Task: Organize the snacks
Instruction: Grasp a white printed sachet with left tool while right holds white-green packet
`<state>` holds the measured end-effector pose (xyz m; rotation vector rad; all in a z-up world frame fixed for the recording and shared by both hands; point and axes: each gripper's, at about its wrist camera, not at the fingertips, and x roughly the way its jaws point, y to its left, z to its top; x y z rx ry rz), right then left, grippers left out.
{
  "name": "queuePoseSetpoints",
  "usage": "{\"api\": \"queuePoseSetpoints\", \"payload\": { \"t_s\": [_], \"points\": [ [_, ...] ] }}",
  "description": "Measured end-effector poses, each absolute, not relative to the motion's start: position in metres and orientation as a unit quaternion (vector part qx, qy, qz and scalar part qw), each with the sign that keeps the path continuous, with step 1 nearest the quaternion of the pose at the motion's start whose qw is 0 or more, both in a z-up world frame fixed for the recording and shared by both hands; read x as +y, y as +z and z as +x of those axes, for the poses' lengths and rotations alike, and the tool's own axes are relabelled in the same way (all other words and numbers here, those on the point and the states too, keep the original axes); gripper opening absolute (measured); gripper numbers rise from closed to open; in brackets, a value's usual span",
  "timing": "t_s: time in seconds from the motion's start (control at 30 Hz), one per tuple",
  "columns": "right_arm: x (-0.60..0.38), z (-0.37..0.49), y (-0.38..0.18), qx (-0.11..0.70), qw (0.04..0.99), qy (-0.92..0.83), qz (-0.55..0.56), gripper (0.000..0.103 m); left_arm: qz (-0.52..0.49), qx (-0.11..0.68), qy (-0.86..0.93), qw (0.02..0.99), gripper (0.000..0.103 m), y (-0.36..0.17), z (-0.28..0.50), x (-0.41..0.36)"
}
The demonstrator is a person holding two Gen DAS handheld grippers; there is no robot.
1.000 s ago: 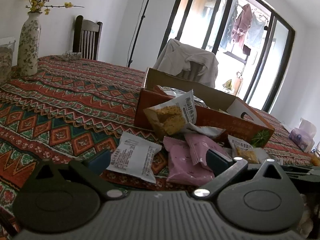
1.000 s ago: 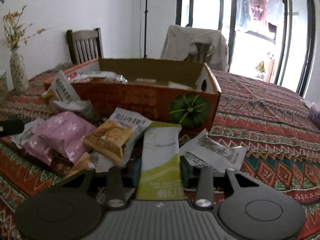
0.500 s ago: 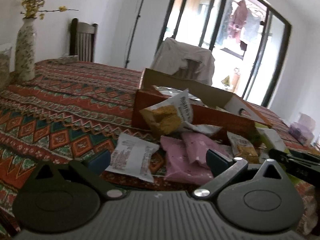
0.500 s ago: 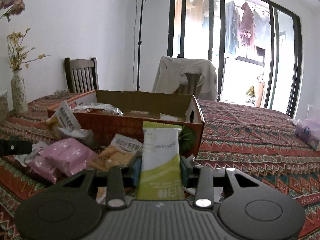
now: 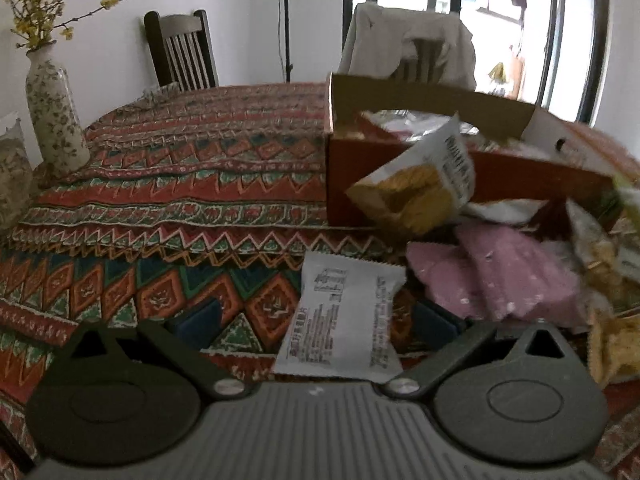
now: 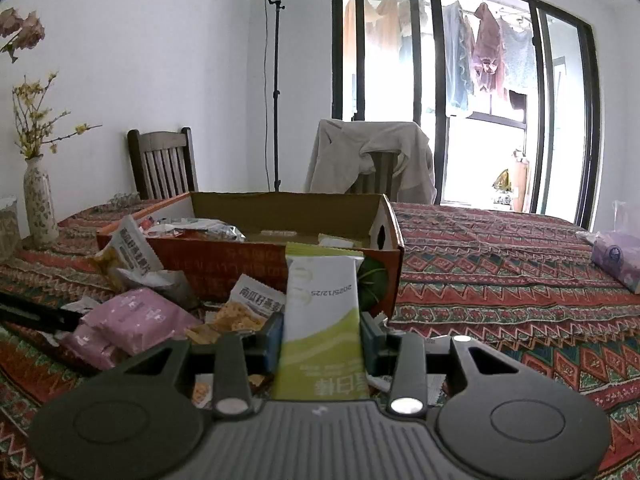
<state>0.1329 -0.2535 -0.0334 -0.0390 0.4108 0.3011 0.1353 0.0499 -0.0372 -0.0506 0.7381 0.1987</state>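
Snacks lie heaped on a patterned tablecloth against the near side of an orange cardboard box, which already holds a few wrappers at its left end. The right gripper is pinched on a green-and-white snack bar, its blue pads pressing both long edges so the bar stands up in front of the box's near wall with its top edge about level with the rim. Left of the bar lie a pumpkin-crisp packet and two pink packets, one partly on the other. The left gripper has its fingers spread wide, with a white packet lying flat on the cloth between them, printed side up; neither pad seems to touch it, though the blur makes that hard to confirm. Beyond it, a yellow crisp packet leans against the box wall. A floral vase with yellow sprigs stands at the far left of the table.
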Motion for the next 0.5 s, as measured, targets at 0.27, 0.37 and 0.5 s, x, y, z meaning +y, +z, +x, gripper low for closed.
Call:
{"api": "queuePoseSetpoints", "payload": {
  "t_s": [0.27, 0.37, 0.5],
  "points": [
    [-0.2532, 0.1339, -0.0340, 0.204, 0.967, 0.151, -0.017, 0.038, -0.037, 0.365, 0.106, 0.924, 0.103, -0.0409, 0.1402, 0.0539],
    [-0.2532, 0.1340, -0.0340, 0.204, 0.967, 0.151, -0.016, 0.039, -0.036, 0.372, 0.104, 0.922, 0.103, -0.0386, 0.1435, 0.0540],
    [-0.2534, 0.1338, -0.0339, 0.204, 0.967, 0.150, -0.016, 0.039, -0.033, 0.371, 0.098, 0.923, 0.103, -0.0394, 0.1464, 0.0536]
  ]
}}
